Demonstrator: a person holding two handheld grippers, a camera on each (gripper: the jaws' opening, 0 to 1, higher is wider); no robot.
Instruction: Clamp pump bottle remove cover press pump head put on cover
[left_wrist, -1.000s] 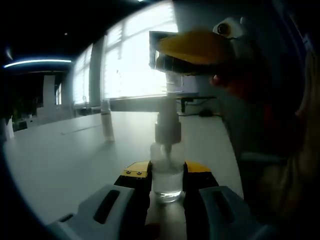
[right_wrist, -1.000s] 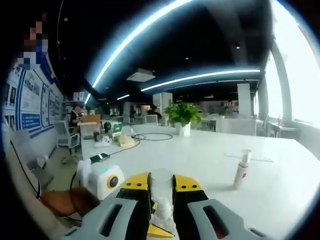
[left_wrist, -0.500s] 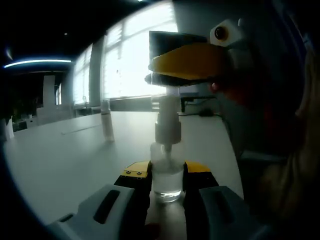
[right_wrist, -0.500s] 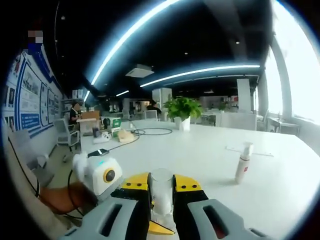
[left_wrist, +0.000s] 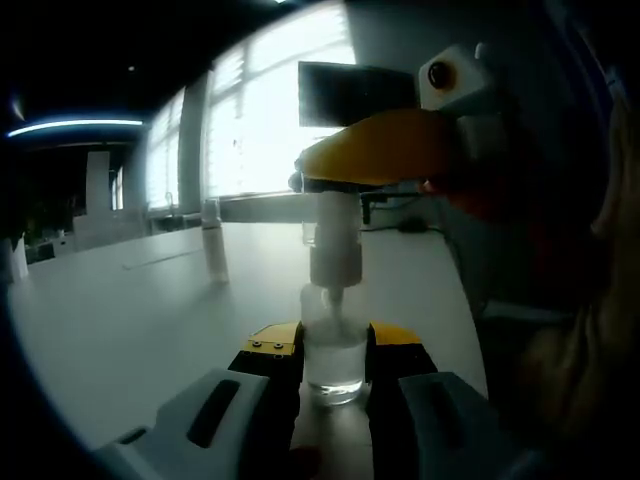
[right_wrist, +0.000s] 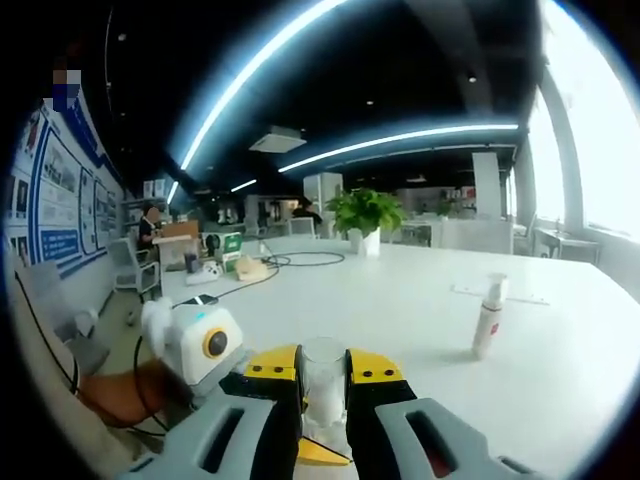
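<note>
Pump bottle (left_wrist: 333, 350) of clear plastic stands upright on the white table (left_wrist: 130, 320), with its long axis vertical and a little clear liquid low inside it. It is round and smooth, with a pale collar and a white pump stem above the body. In the left gripper view, the left gripper (left_wrist: 334, 350) has its yellow-tipped jaws narrow, pressing on both sides of the bottle's lower body. The right gripper (left_wrist: 375, 150) comes in from the right above; its yellow jaw lies flat over the top of the pump head (left_wrist: 325, 195), seemingly touching it, though the backlight from the windows makes the contact hard to judge. In the right gripper view, the same right gripper (right_wrist: 322, 385) holds a clear, round cover (right_wrist: 322, 375) upright between its jaws, with the open rim upward. Farther on the table stands a second small spray bottle (right_wrist: 488, 315), white and upright, and a green plant (right_wrist: 366, 215) is behind.
</note>
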